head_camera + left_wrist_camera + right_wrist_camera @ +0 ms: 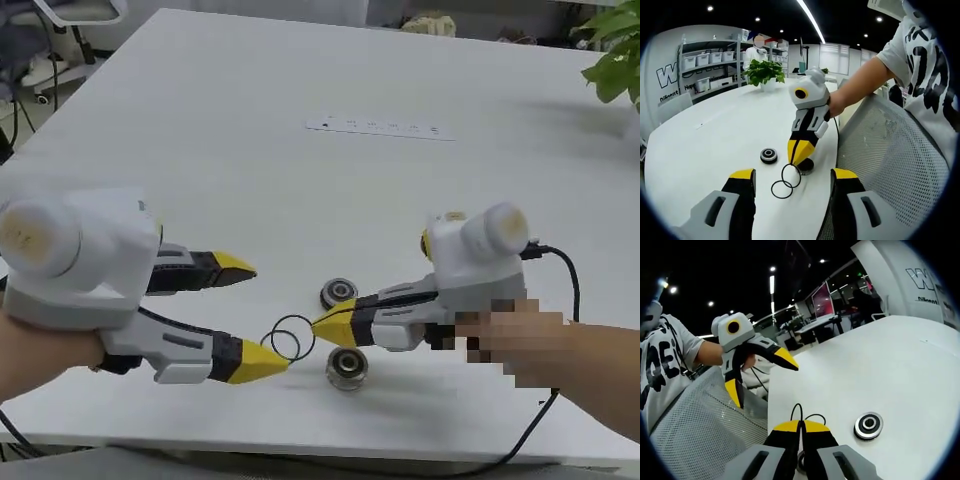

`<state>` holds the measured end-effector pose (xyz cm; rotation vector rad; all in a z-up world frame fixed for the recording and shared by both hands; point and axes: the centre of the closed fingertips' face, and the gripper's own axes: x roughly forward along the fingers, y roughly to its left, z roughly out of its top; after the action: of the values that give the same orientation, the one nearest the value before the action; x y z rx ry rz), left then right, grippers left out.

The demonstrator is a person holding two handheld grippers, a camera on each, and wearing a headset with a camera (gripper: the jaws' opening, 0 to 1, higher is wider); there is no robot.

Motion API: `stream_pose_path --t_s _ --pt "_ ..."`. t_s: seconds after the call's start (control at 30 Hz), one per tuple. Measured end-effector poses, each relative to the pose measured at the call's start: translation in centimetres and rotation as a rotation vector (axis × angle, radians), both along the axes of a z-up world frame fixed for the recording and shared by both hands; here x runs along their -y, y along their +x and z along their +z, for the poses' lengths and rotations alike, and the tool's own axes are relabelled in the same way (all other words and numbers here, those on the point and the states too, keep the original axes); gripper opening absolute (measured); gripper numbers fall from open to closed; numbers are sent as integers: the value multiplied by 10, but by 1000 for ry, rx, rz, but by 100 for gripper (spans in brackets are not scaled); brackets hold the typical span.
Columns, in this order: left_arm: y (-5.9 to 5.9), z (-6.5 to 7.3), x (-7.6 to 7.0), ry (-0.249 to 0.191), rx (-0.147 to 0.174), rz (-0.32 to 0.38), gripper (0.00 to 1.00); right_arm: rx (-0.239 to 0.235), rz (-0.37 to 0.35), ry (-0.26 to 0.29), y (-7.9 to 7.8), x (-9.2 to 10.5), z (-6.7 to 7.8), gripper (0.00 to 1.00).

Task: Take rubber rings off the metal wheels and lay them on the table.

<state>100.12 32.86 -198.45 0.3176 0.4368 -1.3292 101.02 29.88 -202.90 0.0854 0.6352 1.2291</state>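
Head view: right gripper [318, 328] jaws together, pinching black rings [288, 338], between far wheel [338, 293] and near wheel [346, 365] on table [300, 180]. Left gripper [268, 315] jaws apart, tips flanking rings.

Layout on the table [250, 120], head view: the far wheel [339, 293] lies just behind the right gripper [318, 325] and the near wheel [347, 366] just before it. The rubber rings [290, 338], left of both wheels, are pinched at that gripper's closed tips. They lie between the parted jaws of the left gripper [268, 315]. A strip [380, 127] lies well behind, a plant [615, 50] at the far right.
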Motion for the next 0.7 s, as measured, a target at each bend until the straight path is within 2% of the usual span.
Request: stream_pose_path --t_s 0.17,0.7 --pt "0 -1 -4 -7 -13 17 58 -10 4 -8 1 -4 -6 0" --pt "3 -3 -16 -7 -12 51 59 -38 -30 -23 8 -10 -21 0"
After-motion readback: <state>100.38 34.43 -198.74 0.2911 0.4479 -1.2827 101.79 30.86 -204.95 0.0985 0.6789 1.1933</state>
